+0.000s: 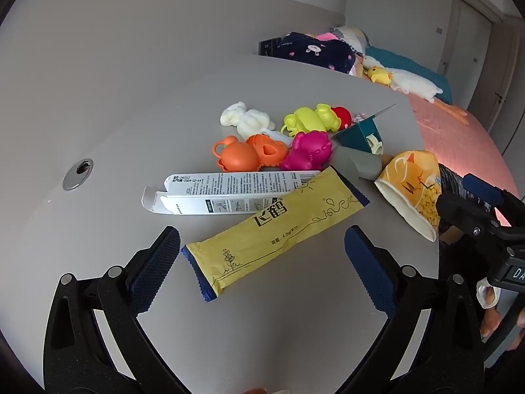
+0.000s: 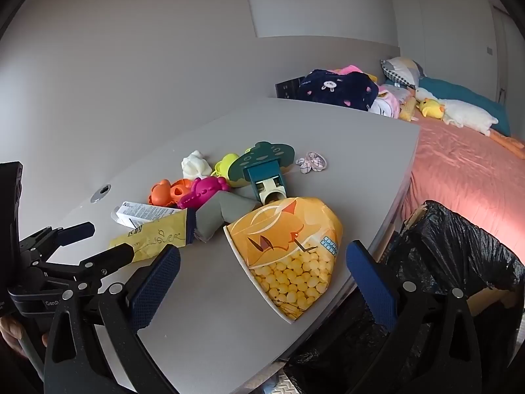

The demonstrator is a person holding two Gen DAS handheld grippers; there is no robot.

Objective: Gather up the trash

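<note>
left gripper (image 1: 262,256): jaws wide, straddling the flat yellow foil sachet (image 1: 275,226), lined up to pinch.
right gripper (image 2: 262,275): wide, empty, framing the orange paper snack cup (image 2: 288,256).
black-lined bin (image 2: 459,262): beside table edge for drops.

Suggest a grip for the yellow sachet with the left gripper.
Take the yellow sachet across its width at the near end, coming straight down. It lies flat and slanted on the table; its far end overlaps the white box. The left gripper is open and straddles it.
</note>
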